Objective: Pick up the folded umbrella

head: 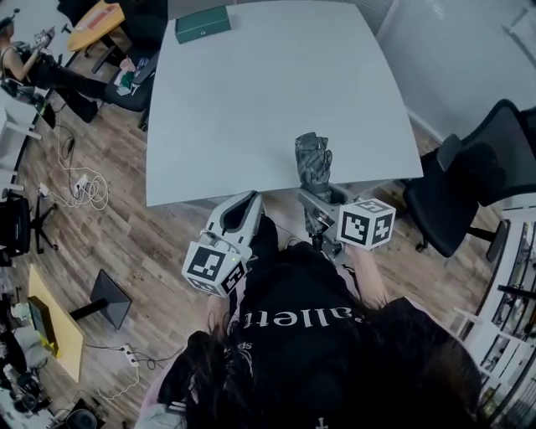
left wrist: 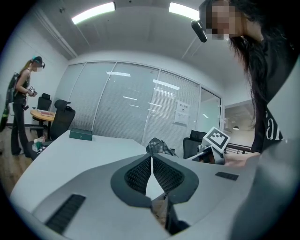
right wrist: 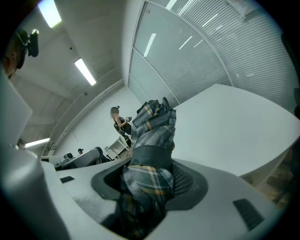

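Observation:
The folded umbrella (head: 313, 161), grey plaid with a dark strap round it, sticks up and forward over the front edge of the white table (head: 251, 100). My right gripper (head: 323, 195) is shut on its lower part. In the right gripper view the umbrella (right wrist: 152, 133) fills the gap between the pads, its strap just above them. My left gripper (head: 249, 203) hangs beside it to the left, off the table edge, with its pads (left wrist: 140, 174) touching and nothing between them. The left gripper view shows the umbrella's (left wrist: 160, 146) top and the right gripper's marker cube (left wrist: 217, 138).
A green box (head: 202, 23) lies at the table's far left. A black office chair (head: 469, 184) stands to the right of the table. Cables (head: 84, 188) trail over the wooden floor on the left, where a person (head: 21, 59) sits by another desk.

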### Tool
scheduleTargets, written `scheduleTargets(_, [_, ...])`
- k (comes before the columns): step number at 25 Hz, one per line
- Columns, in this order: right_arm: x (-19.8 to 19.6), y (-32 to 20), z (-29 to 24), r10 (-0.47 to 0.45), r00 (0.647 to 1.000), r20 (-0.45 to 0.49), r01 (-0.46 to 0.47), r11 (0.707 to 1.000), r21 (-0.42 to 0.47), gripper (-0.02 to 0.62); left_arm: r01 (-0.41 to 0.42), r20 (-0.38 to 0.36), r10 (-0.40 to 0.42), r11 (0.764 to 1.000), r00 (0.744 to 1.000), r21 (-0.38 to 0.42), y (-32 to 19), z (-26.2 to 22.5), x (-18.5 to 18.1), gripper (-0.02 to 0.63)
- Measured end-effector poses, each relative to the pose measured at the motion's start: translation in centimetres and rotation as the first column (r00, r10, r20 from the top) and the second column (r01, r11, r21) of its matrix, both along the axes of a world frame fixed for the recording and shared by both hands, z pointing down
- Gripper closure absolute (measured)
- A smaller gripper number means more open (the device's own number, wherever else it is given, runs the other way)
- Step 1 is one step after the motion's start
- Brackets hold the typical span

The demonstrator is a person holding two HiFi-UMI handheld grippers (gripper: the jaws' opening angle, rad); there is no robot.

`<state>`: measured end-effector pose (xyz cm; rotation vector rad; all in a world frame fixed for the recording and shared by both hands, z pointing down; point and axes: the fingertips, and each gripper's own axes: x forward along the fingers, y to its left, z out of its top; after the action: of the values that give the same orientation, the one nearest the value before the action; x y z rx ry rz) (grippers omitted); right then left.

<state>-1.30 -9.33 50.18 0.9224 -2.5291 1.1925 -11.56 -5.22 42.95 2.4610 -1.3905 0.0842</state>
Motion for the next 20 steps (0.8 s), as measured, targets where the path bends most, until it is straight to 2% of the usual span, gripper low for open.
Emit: scheduleTargets(20, [0.0, 1.0, 0.1, -0.025, 1.0, 0.01, 0.025, 1.0, -0.005, 0.365, 0.025, 0.025, -0.026, 1.0, 0.999, 0.018, 1.5, -0.5, 0.2, 0.577])
